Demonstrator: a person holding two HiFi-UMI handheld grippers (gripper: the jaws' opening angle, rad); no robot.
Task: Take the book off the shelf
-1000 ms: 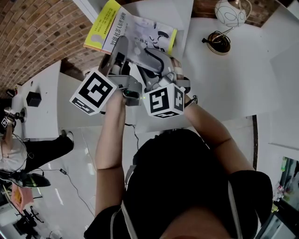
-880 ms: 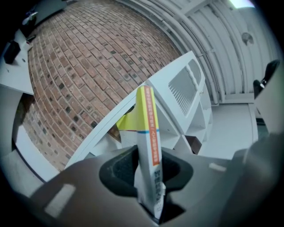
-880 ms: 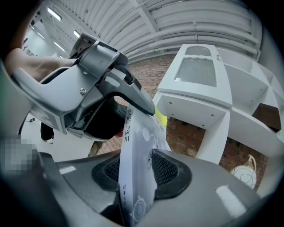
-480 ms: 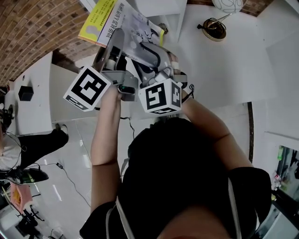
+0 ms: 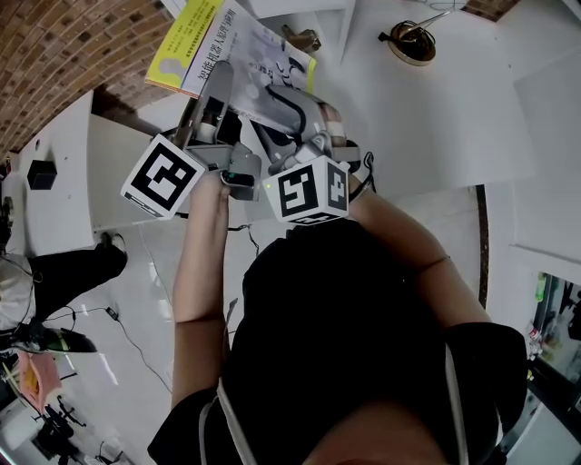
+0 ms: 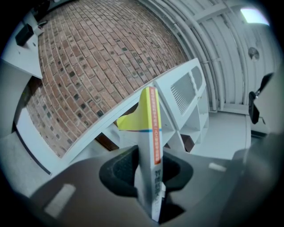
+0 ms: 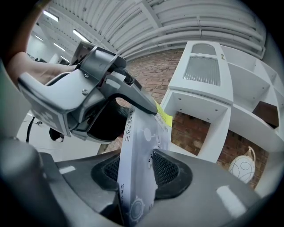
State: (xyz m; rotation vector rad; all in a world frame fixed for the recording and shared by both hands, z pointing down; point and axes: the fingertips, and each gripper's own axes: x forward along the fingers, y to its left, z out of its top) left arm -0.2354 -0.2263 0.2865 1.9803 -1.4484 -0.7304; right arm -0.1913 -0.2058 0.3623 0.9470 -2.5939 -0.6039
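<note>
The book (image 5: 243, 53), with a yellow and white cover, is held tilted in the air in front of the white shelf unit (image 5: 300, 11). My left gripper (image 5: 218, 84) is shut on its spine side; in the left gripper view the book (image 6: 150, 142) stands edge-on between the dark pads (image 6: 120, 174). My right gripper (image 5: 292, 102) holds the lower white part of the book (image 7: 138, 155) between its mesh pads (image 7: 165, 169), and its jaws are opening. The left gripper (image 7: 88, 95) shows close beside it in the right gripper view.
The white shelf (image 7: 206, 93) has open compartments against a brick wall (image 6: 93, 57). A round white patterned ornament (image 7: 242, 166) and a dark dish (image 5: 413, 41) stand on the white top. A seated person's leg (image 5: 64, 272) is at the left, with cables on the floor.
Both grippers and the book have drifted a little left and up in the head view, away from the shelf opening. Both grips on the book look the same.
</note>
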